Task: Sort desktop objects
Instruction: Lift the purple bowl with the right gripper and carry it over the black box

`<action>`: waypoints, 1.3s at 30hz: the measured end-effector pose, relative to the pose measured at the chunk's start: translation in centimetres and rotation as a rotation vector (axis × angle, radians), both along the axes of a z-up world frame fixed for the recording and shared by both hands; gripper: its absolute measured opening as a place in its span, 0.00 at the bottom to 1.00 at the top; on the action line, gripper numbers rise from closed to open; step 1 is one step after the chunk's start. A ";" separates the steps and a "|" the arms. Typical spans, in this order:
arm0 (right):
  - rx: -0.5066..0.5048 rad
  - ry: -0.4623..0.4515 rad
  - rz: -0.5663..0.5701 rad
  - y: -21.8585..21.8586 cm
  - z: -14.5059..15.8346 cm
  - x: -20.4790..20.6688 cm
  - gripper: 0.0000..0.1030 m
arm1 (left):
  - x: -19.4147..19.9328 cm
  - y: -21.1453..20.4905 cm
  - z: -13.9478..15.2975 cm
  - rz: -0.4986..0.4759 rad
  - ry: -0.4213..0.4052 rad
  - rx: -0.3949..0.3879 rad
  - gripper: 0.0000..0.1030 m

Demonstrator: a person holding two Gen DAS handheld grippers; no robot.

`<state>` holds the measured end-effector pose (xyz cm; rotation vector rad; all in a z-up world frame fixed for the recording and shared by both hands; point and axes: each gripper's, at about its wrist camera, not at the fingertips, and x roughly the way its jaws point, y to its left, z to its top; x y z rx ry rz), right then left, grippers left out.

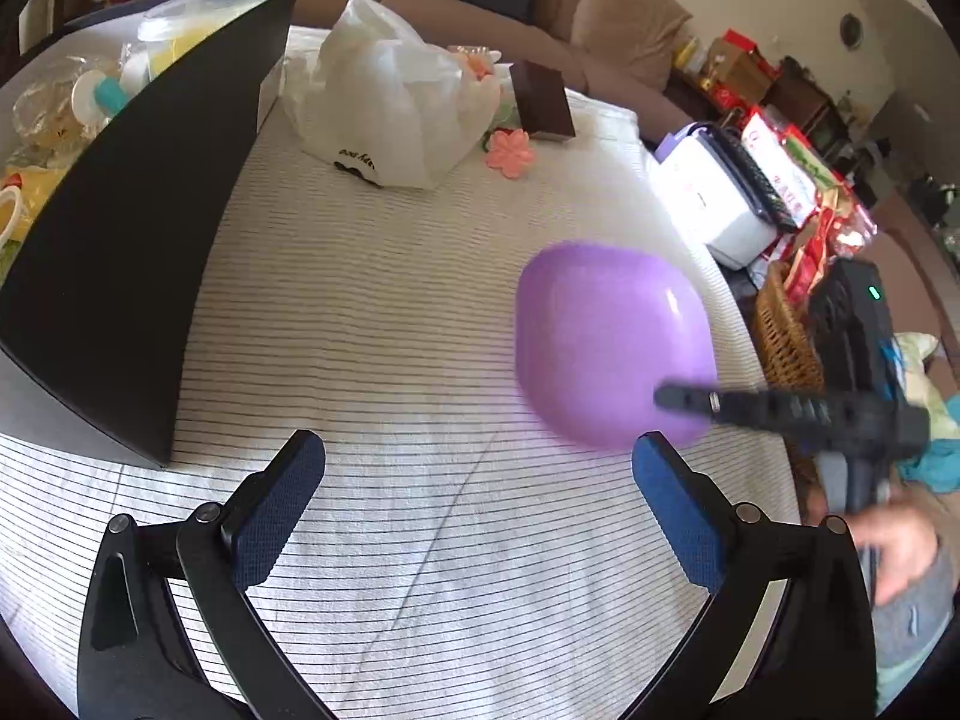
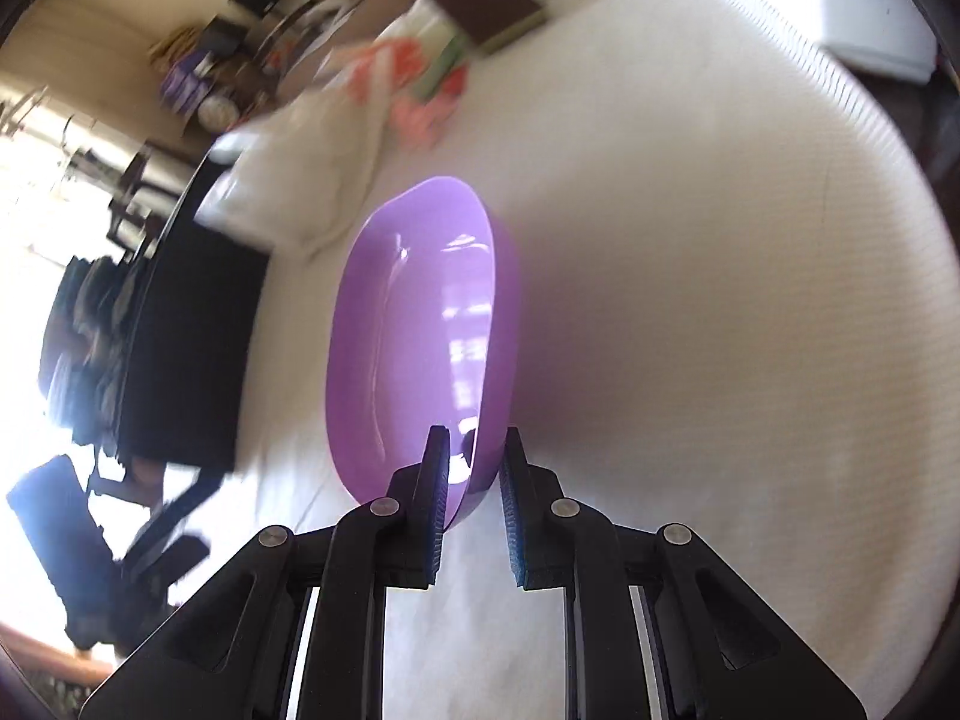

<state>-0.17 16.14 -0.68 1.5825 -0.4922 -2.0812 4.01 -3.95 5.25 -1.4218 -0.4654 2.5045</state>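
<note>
Right wrist view shows the right gripper point(image 2: 474, 468) clamped on the near rim of a purple bowl point(image 2: 414, 330), one pad inside the wall and the other outside. The bowl is tipped up on its side, its hollow facing left, above the striped cloth of the table point(image 2: 720, 330). From the left wrist view the bowl point(image 1: 606, 342) hangs over the right half of the table, near its right edge, just beside a wicker basket point(image 1: 780, 336). The left gripper point(image 1: 480, 516) waits with its pads wide apart and nothing between them, over the near edge. A black box point(image 1: 138, 252) stands along the left edge, and a white plastic bag point(image 1: 384, 102) sits toward the far edge. A grip on a thin rim is likely to let the bowl swing, so carrying it slowly and levelling it before setting it down seems wise.
</note>
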 end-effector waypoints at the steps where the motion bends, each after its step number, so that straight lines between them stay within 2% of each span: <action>1: -0.006 -0.012 0.019 -0.4 0.0 1.2 0.15 | -0.1 0.1 -0.4 -0.005 -0.020 0.007 1.00; 4: -0.007 -0.024 0.044 -1.1 0.1 4.2 0.16 | -0.4 0.4 -2.0 -0.020 -0.096 0.027 0.96; 5: 0.010 -0.025 0.050 -1.3 0.2 5.0 0.18 | -0.4 0.5 -2.6 -0.018 -0.125 0.019 0.84; 6: 0.026 -0.023 0.056 -1.6 0.2 5.5 0.18 | -0.3 0.7 -3.0 -0.023 -0.141 0.005 0.77; 7: 0.038 -0.019 0.069 -1.8 0.1 6.2 0.18 | 0.0 1.2 -2.8 -0.032 -0.116 -0.034 0.74; 8: 0.054 -0.016 0.081 -2.1 0.1 6.6 0.18 | 0.1 1.7 -2.7 -0.048 -0.108 -0.066 0.59; 12: 0.114 -0.018 0.085 -2.7 -0.4 8.1 0.20 | 0.8 3.0 -2.8 -0.080 -0.093 -0.154 0.50; 14: 0.179 0.006 0.071 -2.6 -0.1 8.6 0.23 | 1.0 3.3 -2.8 -0.098 -0.096 -0.157 0.17; 15: 0.214 0.023 0.062 -2.6 0.1 8.8 0.32 | 1.0 3.4 -2.9 -0.110 -0.111 -0.131 0.13; 16: 0.242 0.036 0.049 -2.6 0.3 8.9 0.39 | 1.0 3.5 -3.0 -0.118 -0.119 -0.129 0.11; 17: 0.256 0.047 0.034 -2.3 0.4 8.9 0.53 | 1.1 3.7 -2.9 -0.121 -0.113 -0.139 0.10; 18: 0.259 0.056 0.013 -1.9 0.6 9.0 0.56 | 1.2 3.8 -2.8 -0.127 -0.109 -0.140 0.10; 23: 0.196 0.048 -0.058 -0.5 0.1 8.1 0.55 | 1.2 3.9 -2.9 -0.155 -0.130 -0.130 0.10; 25: 0.200 0.056 -0.059 -0.7 0.2 7.6 0.41 | 1.2 4.1 -2.9 -0.153 -0.124 -0.129 0.10; 26: 0.201 0.056 -0.055 -0.9 0.2 7.5 0.23 | 1.2 4.2 -2.9 -0.159 -0.122 -0.129 0.10; 27: 0.189 0.052 -0.048 -1.1 0.1 7.4 0.13 | 1.2 4.3 -2.8 -0.166 -0.121 -0.121 0.10; 28: 0.170 0.050 -0.037 -1.5 0.1 7.5 0.13 | 1.2 4.4 -2.8 -0.177 -0.122 -0.104 0.08; 29: 0.185 0.059 -0.031 -2.1 0.2 7.6 0.13 | 1.3 4.4 -2.7 -0.178 -0.118 -0.119 0.05; 31: 0.247 0.097 -0.010 -3.3 0.8 7.8 0.14 | 1.5 4.7 -1.6 -0.184 -0.073 -0.160 0.05; 33: 0.260 0.124 -0.005 -3.9 1.7 7.8 0.14 | 1.6 4.2 -0.2 -0.172 -0.035 -0.148 0.05; 36: 0.234 0.170 -0.004 -4.5 4.2 7.7 0.14 | 1.7 2.3 2.6 -0.145 0.013 -0.099 0.05; 39: 0.209 0.246 0.013 -6.1 8.0 7.3 0.14 | 2.2 0.2 6.0 -0.105 0.085 -0.081 0.05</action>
